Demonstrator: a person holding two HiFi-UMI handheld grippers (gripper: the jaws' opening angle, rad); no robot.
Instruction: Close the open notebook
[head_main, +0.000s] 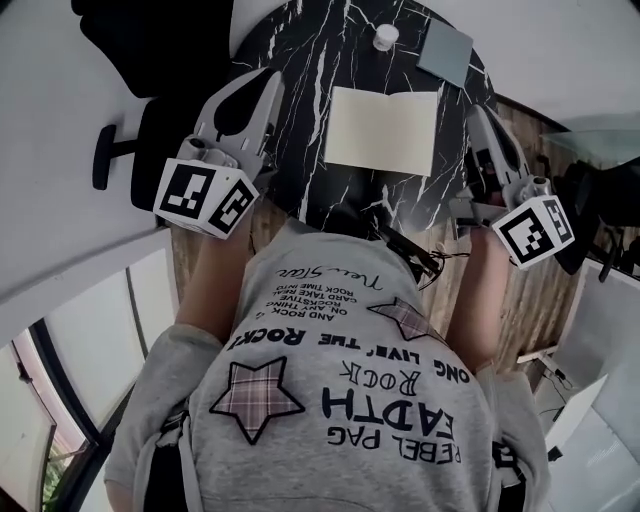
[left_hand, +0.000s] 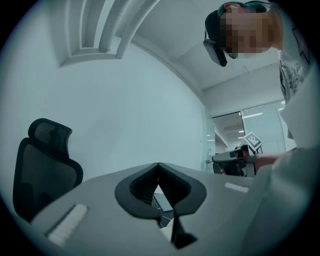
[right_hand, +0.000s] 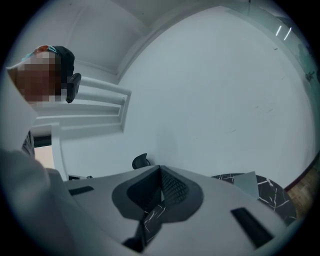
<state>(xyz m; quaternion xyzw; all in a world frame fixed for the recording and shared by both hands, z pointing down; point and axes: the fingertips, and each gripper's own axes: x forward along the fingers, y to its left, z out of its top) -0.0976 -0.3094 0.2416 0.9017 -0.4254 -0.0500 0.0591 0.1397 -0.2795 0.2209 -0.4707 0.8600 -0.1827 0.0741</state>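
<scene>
Centrally placed: notebook (head_main: 383, 131), open, pale blank pages facing up, flat on a round black table (head_main: 300, 60) with white marble veining. It sits toward the person's side of the tabletop.

Item, left gripper (head_main: 272, 80): held level at the table's left rim, with its tips beside the notebook's left edge but apart from it. In the left gripper view its jaws (left_hand: 158, 167) meet at the tip and nothing is caught between them. Its marker cube (head_main: 205, 195) is at the near end.

Item, right gripper (head_main: 478, 115): held level at the table's right rim, with its tips just off the notebook's right edge and not touching it. In the right gripper view the jaws (right_hand: 160, 170) are pressed together and empty. Its marker cube (head_main: 535, 230) is at the near end.

The notebook therefore lies between the two grippers, and neither one touches it.

Item, small white round piece (head_main: 385, 37): at the far edge of the table, beyond the notebook. It may be a lidded pot or a cap; no contents can be made out.

Item, grey-blue flat pad (head_main: 446, 50): closed, set at an angle at the far right of the tabletop, just beside the white piece. It also shows in the right gripper view (right_hand: 247, 182).

Item, black office chair (head_main: 120, 150): off the table's left side, on the far side of the left gripper.
</scene>
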